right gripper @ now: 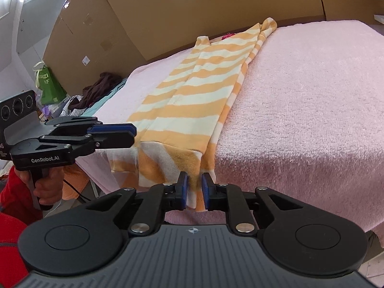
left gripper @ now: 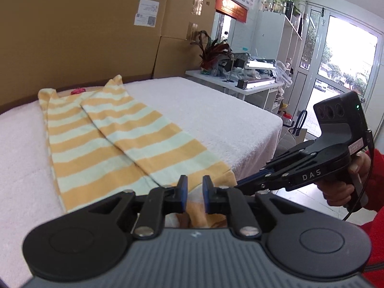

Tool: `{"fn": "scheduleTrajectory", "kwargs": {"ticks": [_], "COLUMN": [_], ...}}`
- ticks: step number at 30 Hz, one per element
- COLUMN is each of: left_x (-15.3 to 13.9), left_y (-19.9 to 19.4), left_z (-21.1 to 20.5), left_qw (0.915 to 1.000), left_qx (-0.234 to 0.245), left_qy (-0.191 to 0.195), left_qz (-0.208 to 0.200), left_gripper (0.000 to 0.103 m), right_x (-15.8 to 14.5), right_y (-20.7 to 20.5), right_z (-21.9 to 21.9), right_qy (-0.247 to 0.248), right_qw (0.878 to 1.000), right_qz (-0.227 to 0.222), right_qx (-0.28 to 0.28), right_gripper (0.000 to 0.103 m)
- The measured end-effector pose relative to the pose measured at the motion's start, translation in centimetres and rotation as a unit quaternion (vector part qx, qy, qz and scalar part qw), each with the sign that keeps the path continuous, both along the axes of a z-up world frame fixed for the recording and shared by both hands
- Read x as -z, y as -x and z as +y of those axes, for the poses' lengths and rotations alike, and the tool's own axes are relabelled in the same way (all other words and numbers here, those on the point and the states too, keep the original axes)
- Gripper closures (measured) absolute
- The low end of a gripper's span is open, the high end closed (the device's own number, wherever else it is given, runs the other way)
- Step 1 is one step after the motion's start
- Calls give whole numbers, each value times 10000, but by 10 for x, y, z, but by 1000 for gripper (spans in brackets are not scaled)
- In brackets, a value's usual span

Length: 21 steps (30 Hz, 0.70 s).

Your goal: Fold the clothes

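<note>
Cardboard boxes (left gripper: 84,24) line the wall behind a towel-covered surface (right gripper: 300,96), where a striped garment (right gripper: 192,96) lies lengthwise, its hem overhanging the near edge. Left gripper (left gripper: 193,192) and right gripper (right gripper: 194,192) stand slightly open at that hem, gripping nothing.

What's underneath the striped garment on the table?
The striped garment lies on a pink terry cover spread over the table. Its near hem hangs past the edge. Whatever is beneath the cover is hidden.
</note>
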<state>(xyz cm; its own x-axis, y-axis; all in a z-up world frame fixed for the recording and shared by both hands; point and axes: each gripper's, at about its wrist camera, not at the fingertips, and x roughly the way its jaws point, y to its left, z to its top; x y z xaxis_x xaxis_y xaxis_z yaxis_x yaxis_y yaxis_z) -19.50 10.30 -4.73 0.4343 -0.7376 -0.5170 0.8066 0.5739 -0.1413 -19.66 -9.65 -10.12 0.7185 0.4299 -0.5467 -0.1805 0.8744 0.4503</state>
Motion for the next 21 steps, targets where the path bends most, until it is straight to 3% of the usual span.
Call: {"fn": "scheduleTrajectory", "kwargs": {"ticks": [1,4,7,11,13,15,17,21], "left_x": [3,10,10,-1,-11,-21,-18,4], "left_y": [-2,-7,-8,-7,-11,-18,-30,-44], "left_z": [-1,0,4,2,2,0,-10,-23], "left_qw": [10000,9997,9991,9995,9998,9996,9997,9991], "left_qx": [25,91,141,211,215,222,207,244], "left_qy": [-5,52,122,-101,-26,125,104,-191], "left_qz": [64,242,377,200,50,-96,-1,283], "left_gripper": [91,91,91,91,89,77,74,77], "right_x": [-2,-9,-6,-4,-18,-36,-49,-40], "right_y": [2,12,11,4,3,-1,-12,-55], "right_z": [0,3,5,4,-5,-17,-22,-19], "right_qy": [3,97,201,508,577,409,194,107], "right_qw": [10000,9994,9992,9978,9977,9981,9975,9990], "right_qz": [-30,-238,-127,142,-14,-386,-659,-370], "right_qx": [-59,-241,-312,-408,-344,-246,-142,239], "right_gripper": [97,98,98,95,92,92,92,88]}}
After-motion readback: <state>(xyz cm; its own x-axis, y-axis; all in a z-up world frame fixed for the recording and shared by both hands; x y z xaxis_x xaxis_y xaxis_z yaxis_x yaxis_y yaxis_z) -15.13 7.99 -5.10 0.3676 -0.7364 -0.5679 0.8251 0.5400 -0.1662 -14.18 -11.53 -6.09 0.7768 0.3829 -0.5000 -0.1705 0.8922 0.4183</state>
